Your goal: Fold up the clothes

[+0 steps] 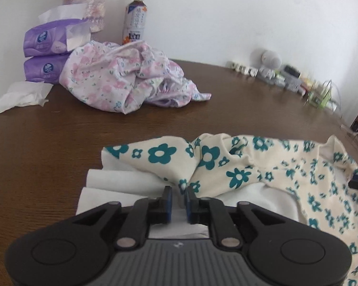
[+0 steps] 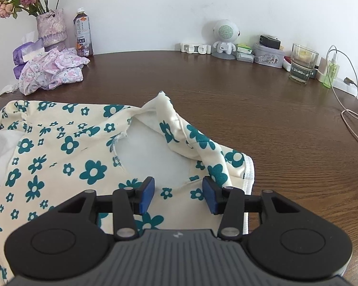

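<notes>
Lying beneath both hand-held grippers: cream floral garment (image 2: 59,147).

Bright, even daylight, soft shadows, strong fisheye bending with dark corners, left view slightly blurred

tissue packs (image 1: 45,47), flower vase (image 2: 51,27), tea bottle (image 2: 83,33), speaker figurine (image 2: 223,40), glass (image 2: 303,63) along the wall

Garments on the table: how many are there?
2: a teal-flowered cream garment spread under both grippers, and a pink floral one crumpled at the far left by the tissue packs. Others may be hidden.
</notes>
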Tool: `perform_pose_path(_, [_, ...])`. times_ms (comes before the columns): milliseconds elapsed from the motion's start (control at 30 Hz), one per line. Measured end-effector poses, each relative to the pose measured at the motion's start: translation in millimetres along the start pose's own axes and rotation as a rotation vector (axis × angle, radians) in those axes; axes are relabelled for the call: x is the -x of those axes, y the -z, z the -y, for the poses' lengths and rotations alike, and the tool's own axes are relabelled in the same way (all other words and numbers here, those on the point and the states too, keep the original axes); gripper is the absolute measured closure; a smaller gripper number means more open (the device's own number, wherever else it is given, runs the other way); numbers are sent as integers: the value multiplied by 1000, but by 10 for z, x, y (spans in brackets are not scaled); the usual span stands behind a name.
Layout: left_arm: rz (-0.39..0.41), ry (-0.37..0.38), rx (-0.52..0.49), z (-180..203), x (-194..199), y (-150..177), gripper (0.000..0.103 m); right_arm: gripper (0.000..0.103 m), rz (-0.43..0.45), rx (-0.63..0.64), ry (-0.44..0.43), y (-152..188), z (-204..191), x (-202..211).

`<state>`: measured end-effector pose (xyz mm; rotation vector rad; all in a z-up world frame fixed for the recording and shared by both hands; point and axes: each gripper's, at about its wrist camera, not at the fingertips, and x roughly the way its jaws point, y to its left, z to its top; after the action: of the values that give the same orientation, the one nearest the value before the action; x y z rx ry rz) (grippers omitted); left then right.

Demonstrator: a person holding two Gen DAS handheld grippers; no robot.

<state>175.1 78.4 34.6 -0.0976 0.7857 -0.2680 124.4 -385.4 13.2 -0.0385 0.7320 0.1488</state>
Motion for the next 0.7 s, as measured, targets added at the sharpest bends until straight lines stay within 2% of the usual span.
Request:
perform_pose_path(33, [20, 5, 4, -15, 64, -16, 75, 58, 6, -5, -3, 1, 14, 42])
perform_pose_path(100, [90, -14, -12, -16, 213, -79, 67, 58, 24, -14, -3, -16, 46, 131])
perform_pose_path(167, [140, -18, -51, 41, 289, -206, 64, 57, 41, -21, 2, -52, 76, 206])
perform_pose_path(233, [139, -15, -72, 69, 235, -344, 55, 57, 52, -13, 14, -132, 73, 217])
perform_pose_path(367, [85, -69, -140, 108, -117, -569, 50, 55, 57, 34, 21, -326, -2, 133])
perform_pose_path(433, [37, -68, -166, 51, -319, -579, 46, 52, 50, 59, 26, -431, -33, 49])
perform_pose_path(533, [-21, -45, -174, -49, -560, -534, 46, 50, 25, 97, 18, -569, -82, -113])
perform_pose_path(600, [-22, -18, -188, -92, -626, -459, 49, 50, -3, 118, 23, -629, -110, -258])
perform_pose_path(667, [-6, -19, -221, -92, -632, -389, 59, 50, -34, 120, 17, -669, -118, -412])
perform_pose_path(700, [6, -30, -243, -81, -622, -356, 71, 50, -46, 119, 14, -688, -111, -484])
